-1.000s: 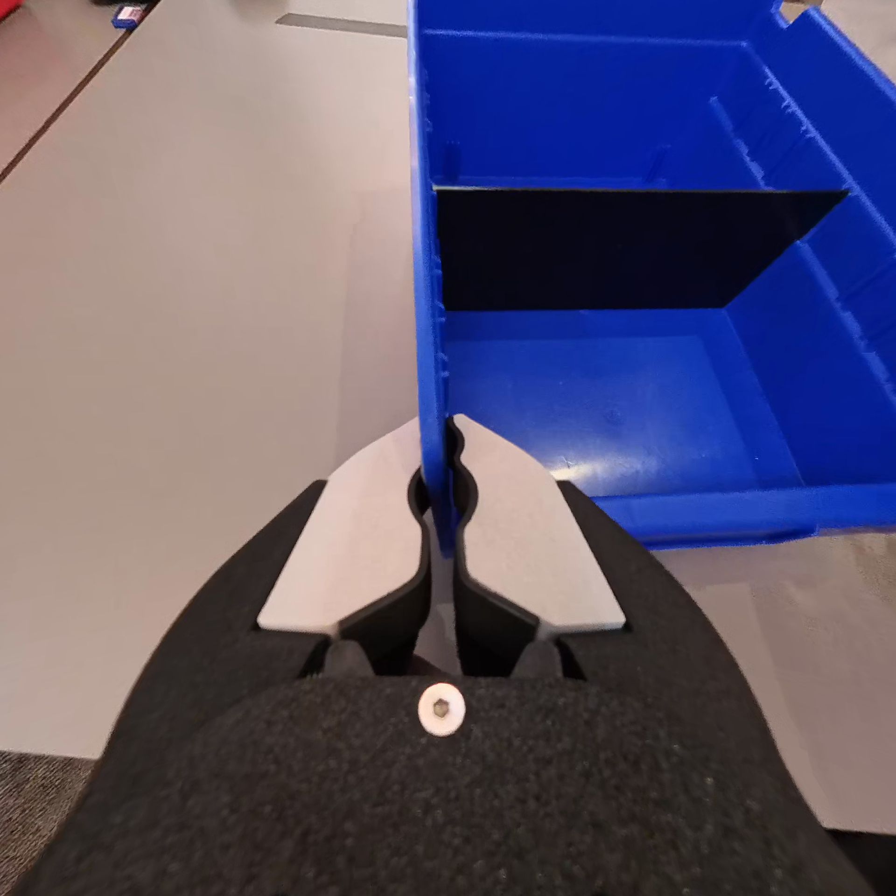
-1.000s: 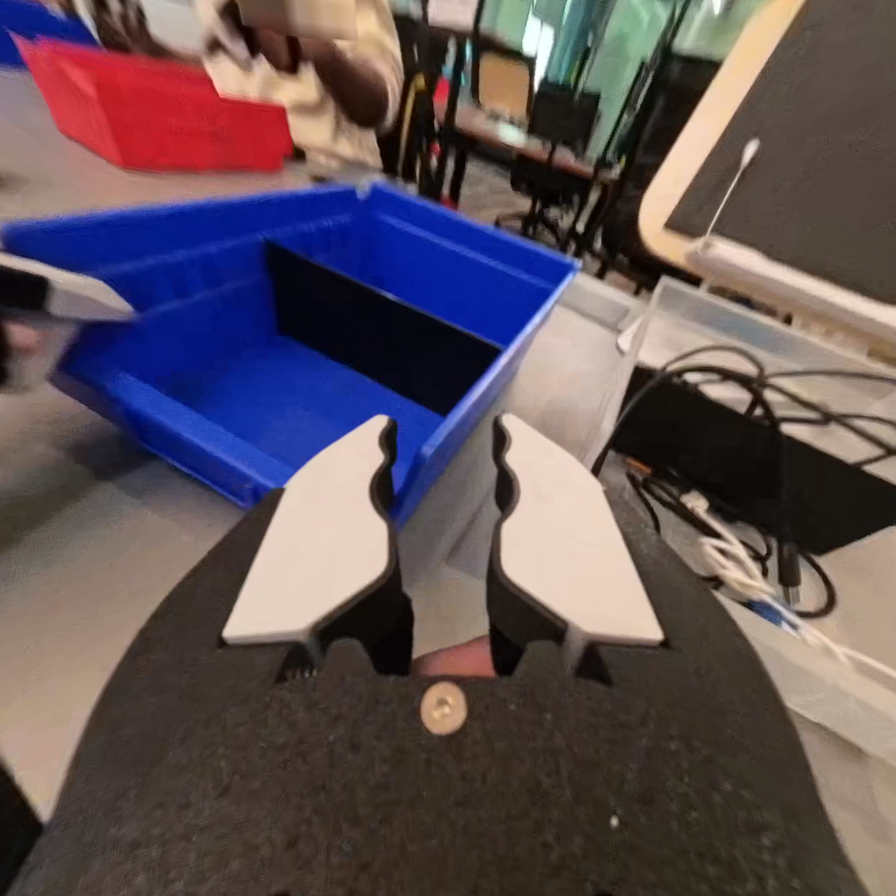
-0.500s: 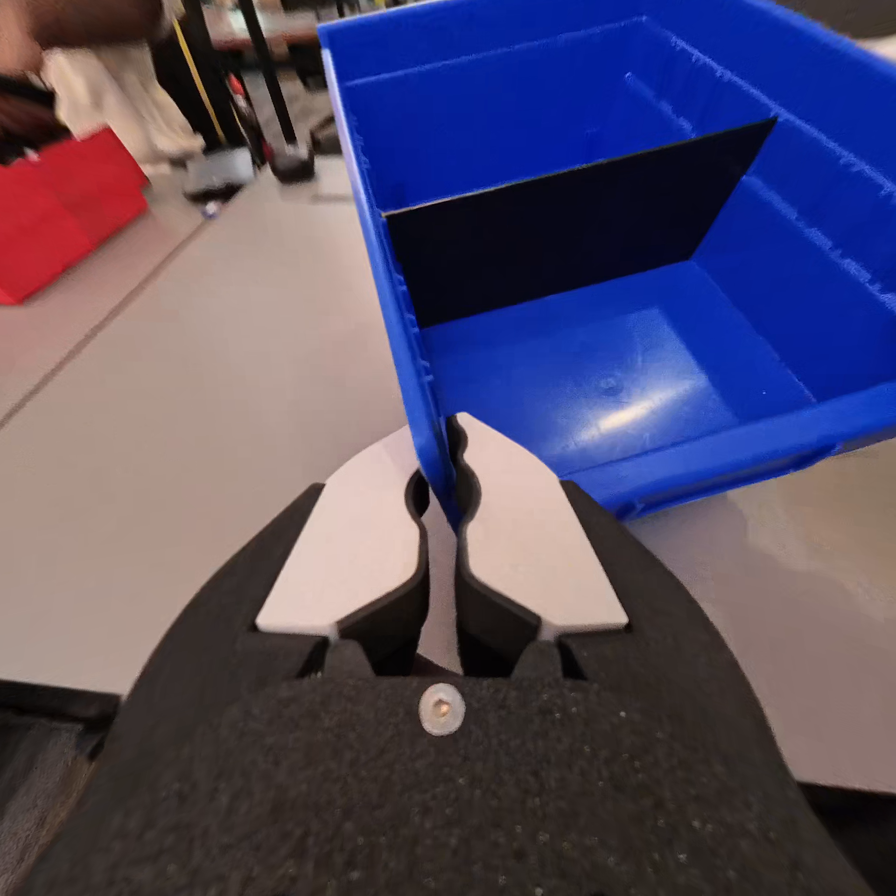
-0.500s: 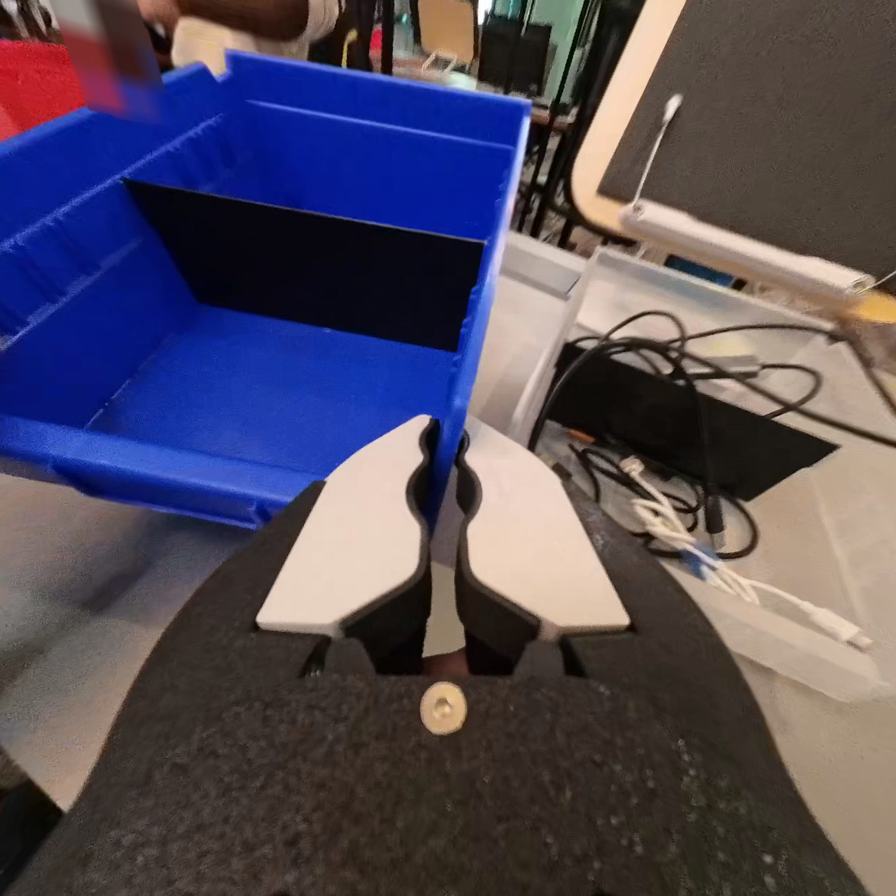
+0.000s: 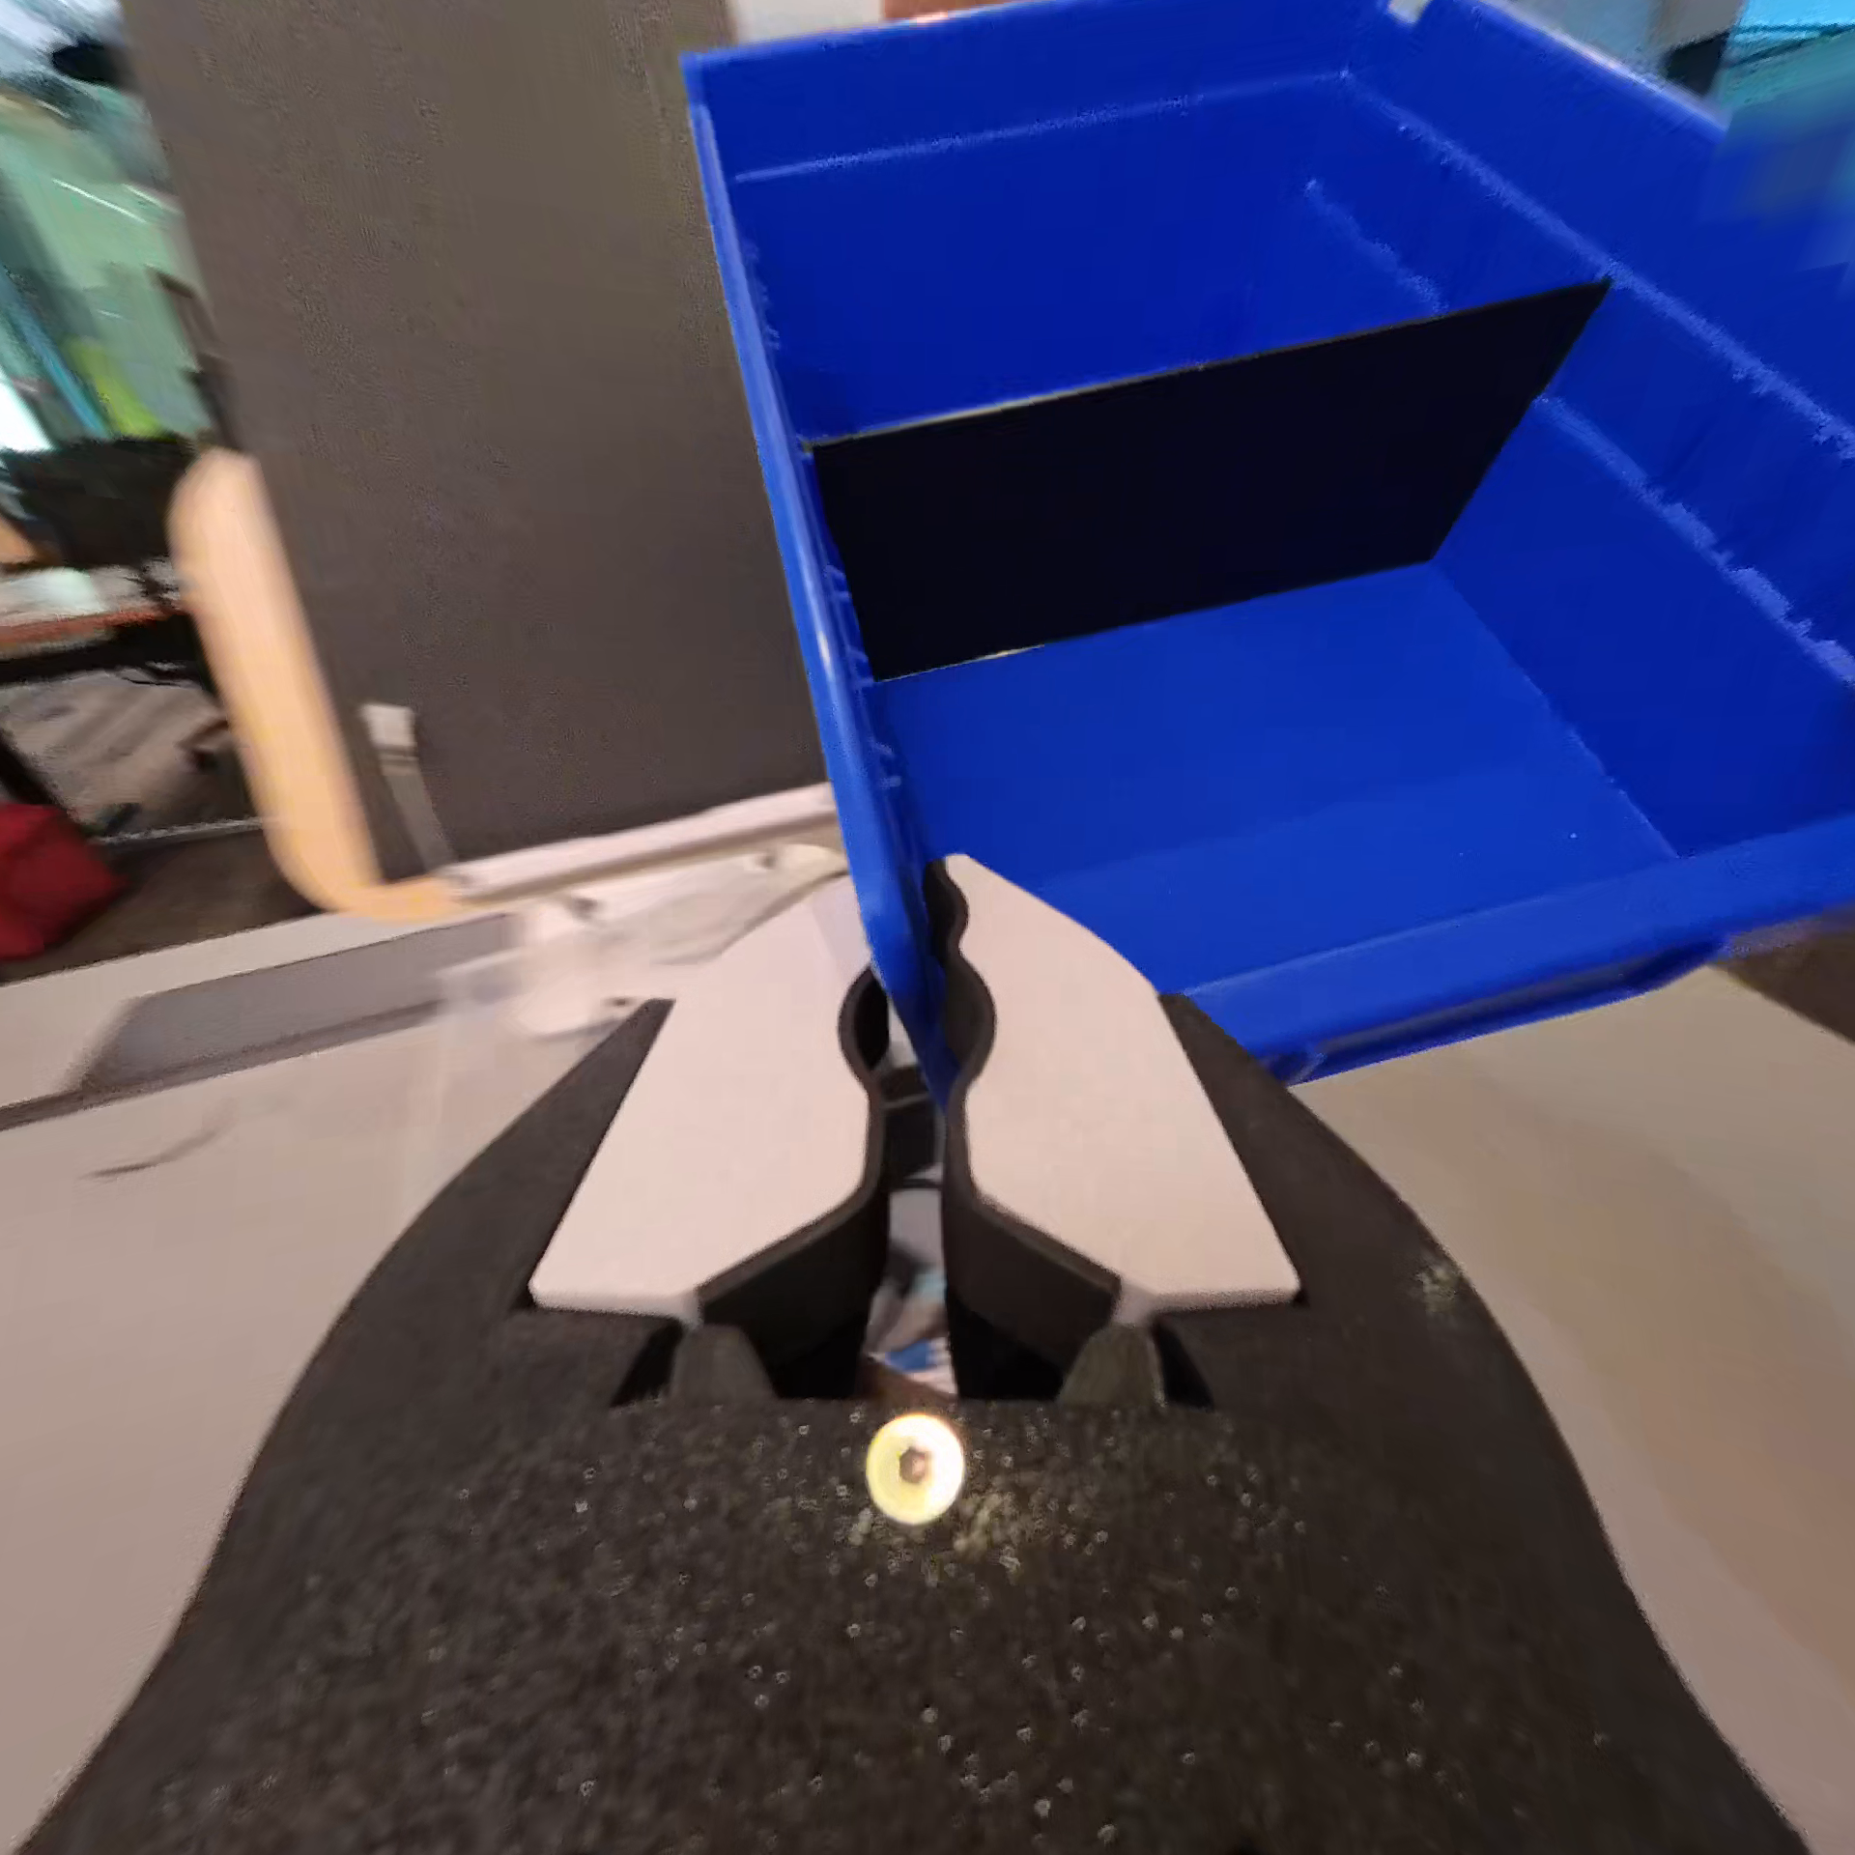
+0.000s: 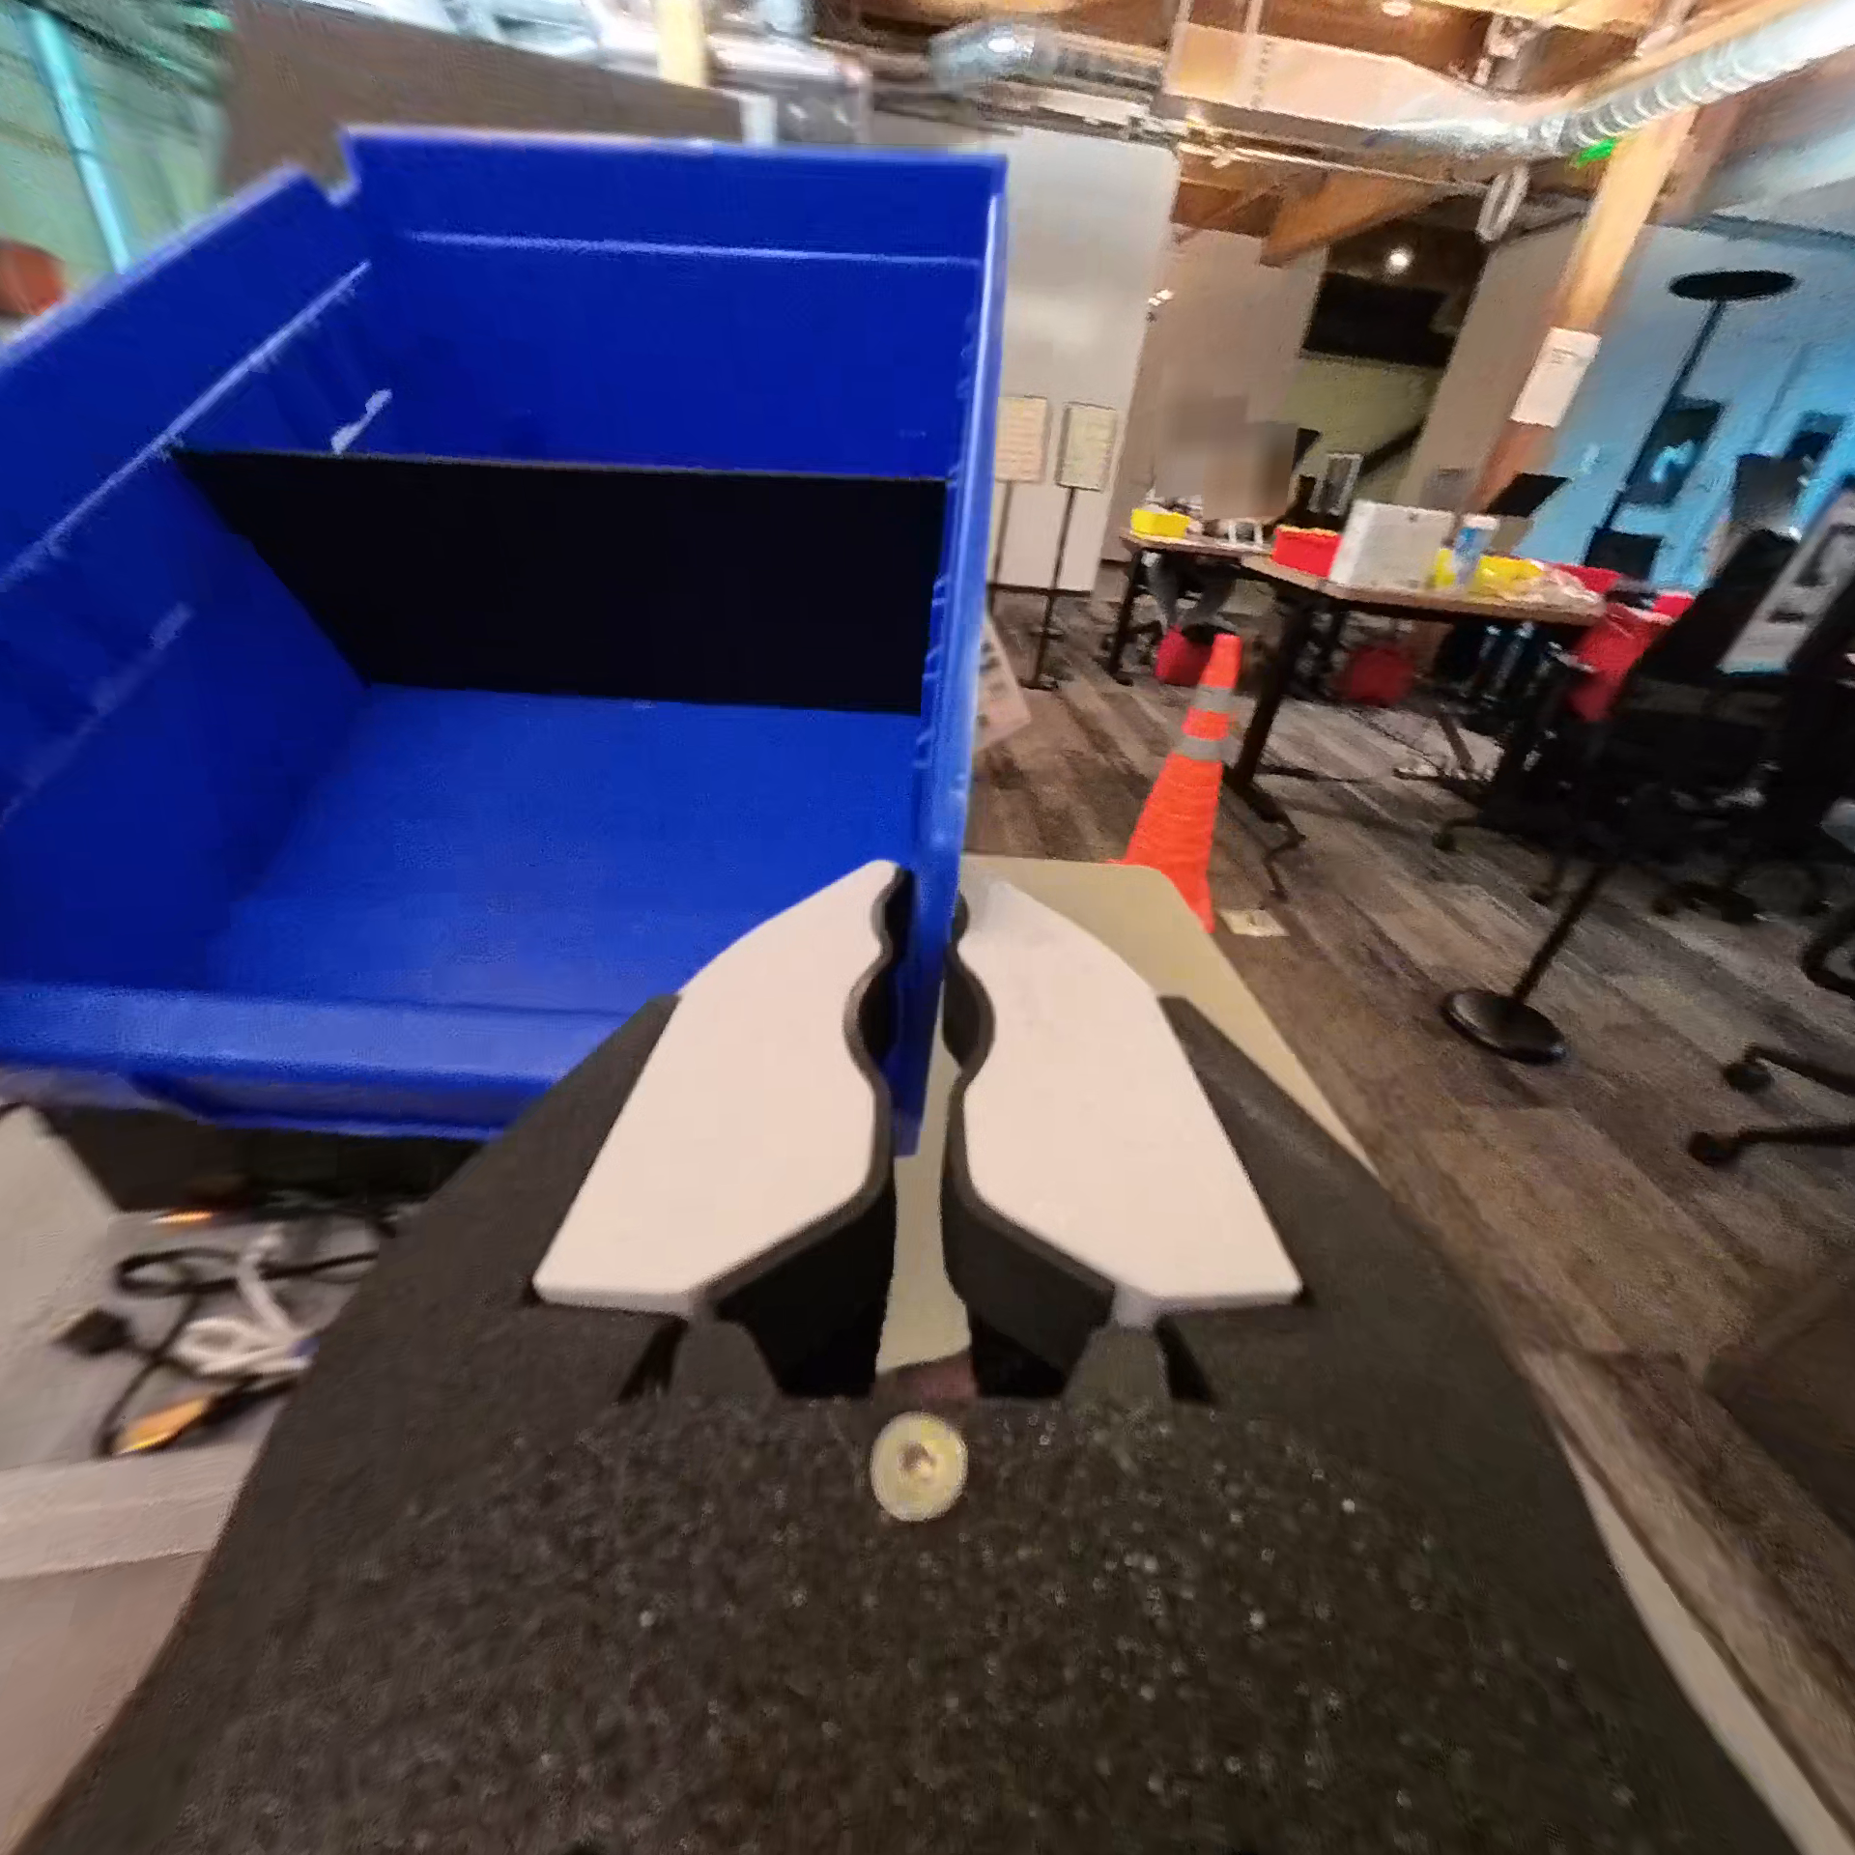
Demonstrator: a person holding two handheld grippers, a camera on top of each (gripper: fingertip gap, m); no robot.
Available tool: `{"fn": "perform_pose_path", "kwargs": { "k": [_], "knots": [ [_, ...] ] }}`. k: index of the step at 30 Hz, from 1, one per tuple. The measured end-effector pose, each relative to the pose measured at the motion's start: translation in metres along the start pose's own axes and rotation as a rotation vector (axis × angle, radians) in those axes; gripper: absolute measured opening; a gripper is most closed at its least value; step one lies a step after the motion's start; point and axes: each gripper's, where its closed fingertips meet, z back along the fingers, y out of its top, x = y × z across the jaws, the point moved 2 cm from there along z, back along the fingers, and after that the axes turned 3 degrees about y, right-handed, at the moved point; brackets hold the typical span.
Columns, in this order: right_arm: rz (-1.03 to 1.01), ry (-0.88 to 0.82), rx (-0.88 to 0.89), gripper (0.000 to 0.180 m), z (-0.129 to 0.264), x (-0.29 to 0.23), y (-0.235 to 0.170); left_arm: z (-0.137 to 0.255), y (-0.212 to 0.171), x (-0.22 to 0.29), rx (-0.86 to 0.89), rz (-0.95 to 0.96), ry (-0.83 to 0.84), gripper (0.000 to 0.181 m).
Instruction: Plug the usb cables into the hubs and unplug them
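Each pair of tongs, left tongs (image 5: 918,964) and right tongs (image 6: 929,939), is closed on an opposite side wall of the empty blue bin (image 6: 562,853), seemingly to carry it level, while the cables (image 6: 216,1315) lie below its near-left corner on the surface (image 6: 60,1536).

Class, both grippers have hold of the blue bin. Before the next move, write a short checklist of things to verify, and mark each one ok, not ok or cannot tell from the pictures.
1. Left gripper shut on the blue bin side wall: ok.
2. Right gripper shut on the opposite side wall: ok.
3. Bin held level: not ok; it looks tilted in the left wrist view.
4. Near compartment empty: ok. Behind the black divider: cannot tell.
5. Bin clear of the cables lying below its front edge: cannot tell.
6. Set-down spot in view: cannot tell.
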Motion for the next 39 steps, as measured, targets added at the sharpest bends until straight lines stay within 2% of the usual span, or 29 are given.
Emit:
{"fn": "perform_pose_path", "kwargs": {
  "k": [2,5,8,11,17,21,25,27,30,32,35,38,39],
  "knots": [
    [-0.043,-0.069,-0.056,0.004,-0.003,0.057,-0.025,-0.027,-0.02,0.057,-0.058,0.02,-0.051,0.004],
    [-0.078,-0.13,-0.25,0.004,-0.011,0.12,-0.091,-0.056,-0.069,0.125,-0.194,0.022,-0.094,0.004],
    [-0.168,-0.109,-0.393,0.003,-0.016,0.151,-0.159,-0.068,-0.115,0.161,-0.315,0.012,-0.095,0.004],
    [-0.201,-0.028,-0.486,0.002,-0.022,0.156,-0.192,-0.071,-0.143,0.171,-0.383,0.045,-0.088,0.005],
    [-0.191,0.034,-0.516,0.003,-0.046,0.146,-0.209,-0.083,-0.156,0.157,-0.4,0.017,-0.054,0.007],
    [-0.159,-0.01,-0.568,0.007,-0.05,0.153,-0.222,-0.074,-0.162,0.167,-0.436,0.016,-0.187,0.012],
    [-0.229,-0.004,-0.571,0.01,-0.049,0.156,-0.22,-0.032,-0.125,0.158,-0.326,0.087,-0.354,0.025],
    [-0.221,-0.048,-0.552,0.02,-0.042,0.161,-0.21,-0.005,-0.109,0.128,-0.305,0.132,-0.397,0.032],
    [-0.132,-0.146,-0.425,0.026,-0.03,0.167,-0.165,0.024,-0.1,0.044,-0.248,0.096,-0.288,0.038],
    [-0.061,-0.106,-0.295,0.027,-0.026,0.142,-0.125,0.034,-0.11,-0.024,-0.235,0.052,-0.137,0.041],
    [0.008,0.198,-0.218,0.028,-0.031,0.042,-0.093,0.041,-0.146,-0.103,-0.303,0.048,0.034,0.049],
    [-0.052,0.576,-0.303,0.047,-0.023,-0.089,-0.116,0.037,-0.186,-0.129,-0.393,0.098,0.042,0.049],
    [-0.072,0.615,-0.346,0.051,-0.021,-0.12,-0.134,0.033,-0.197,-0.124,-0.432,0.106,-0.011,0.04]
  ]
}}
